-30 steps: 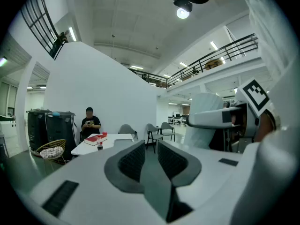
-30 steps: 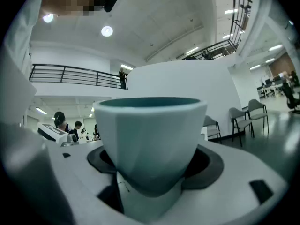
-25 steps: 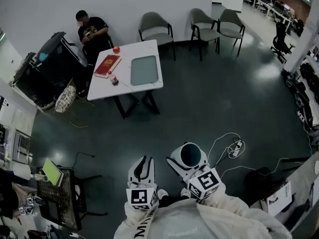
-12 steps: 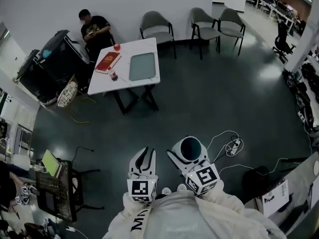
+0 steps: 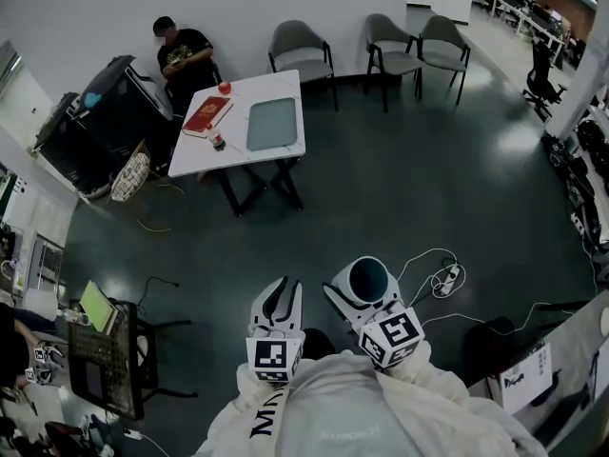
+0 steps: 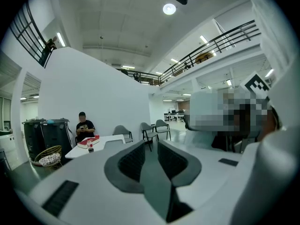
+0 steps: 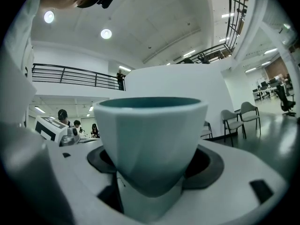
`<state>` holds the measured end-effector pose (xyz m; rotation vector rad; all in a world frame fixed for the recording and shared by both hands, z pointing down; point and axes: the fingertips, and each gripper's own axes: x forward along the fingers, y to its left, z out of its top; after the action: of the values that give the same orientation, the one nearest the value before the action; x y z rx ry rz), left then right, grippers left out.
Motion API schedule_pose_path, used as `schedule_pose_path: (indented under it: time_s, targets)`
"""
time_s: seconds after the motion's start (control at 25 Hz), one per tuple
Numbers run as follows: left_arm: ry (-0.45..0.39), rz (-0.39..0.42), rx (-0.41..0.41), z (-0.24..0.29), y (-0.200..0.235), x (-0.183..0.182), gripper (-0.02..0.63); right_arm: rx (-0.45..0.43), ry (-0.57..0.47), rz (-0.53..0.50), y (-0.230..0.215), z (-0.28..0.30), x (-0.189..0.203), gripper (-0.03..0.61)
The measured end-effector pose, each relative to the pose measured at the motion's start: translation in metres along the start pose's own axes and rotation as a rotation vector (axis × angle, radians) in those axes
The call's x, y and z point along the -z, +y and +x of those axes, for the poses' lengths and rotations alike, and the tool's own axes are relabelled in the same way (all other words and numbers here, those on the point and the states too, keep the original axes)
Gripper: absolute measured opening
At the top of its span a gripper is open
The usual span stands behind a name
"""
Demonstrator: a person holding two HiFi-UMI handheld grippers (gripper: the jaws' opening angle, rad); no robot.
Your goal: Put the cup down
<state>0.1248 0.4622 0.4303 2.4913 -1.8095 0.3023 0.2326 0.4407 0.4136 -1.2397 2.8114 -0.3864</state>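
Note:
My right gripper (image 5: 365, 291) is shut on a pale cup (image 5: 365, 278) with a dark teal inside, held upright low over the dark floor just in front of my body. In the right gripper view the cup (image 7: 152, 135) fills the middle, and the right gripper (image 7: 152, 165) clamps its narrow base between dark pads (image 7: 208, 162). My left gripper (image 5: 283, 303) hangs beside it to the left, holding nothing. In the left gripper view the left gripper (image 6: 151, 156) shows a narrow gap between its jaws. The white table (image 5: 238, 127) stands far ahead.
On the table lie a grey tray (image 5: 273, 124), a red book (image 5: 207, 114), a small bottle (image 5: 217, 142) and a red ball (image 5: 225, 87). A person (image 5: 186, 53) sits behind it. Grey chairs (image 5: 300, 50) line the wall. A power strip with cables (image 5: 447, 279) lies at right, a black cart (image 5: 114, 360) at left.
The head view has shifted slightly, and both grippers sit a little nearer my body. The cup stays clamped in the right gripper. The left jaws look the same.

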Motion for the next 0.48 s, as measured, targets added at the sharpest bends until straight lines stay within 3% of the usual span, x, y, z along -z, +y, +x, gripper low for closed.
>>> schedule_pose_path:
  time_s: [0.2,0.48]
  targets:
    - [0.006,-0.025,-0.008,0.016,0.017,0.005,0.094,-0.005,0.021,0.000,-0.005,0.017,0.005,0.373]
    - [-0.002,-0.026,0.048,0.081,0.044,0.010,0.094,0.041,0.054,-0.002,-0.042,0.067,0.014,0.373]
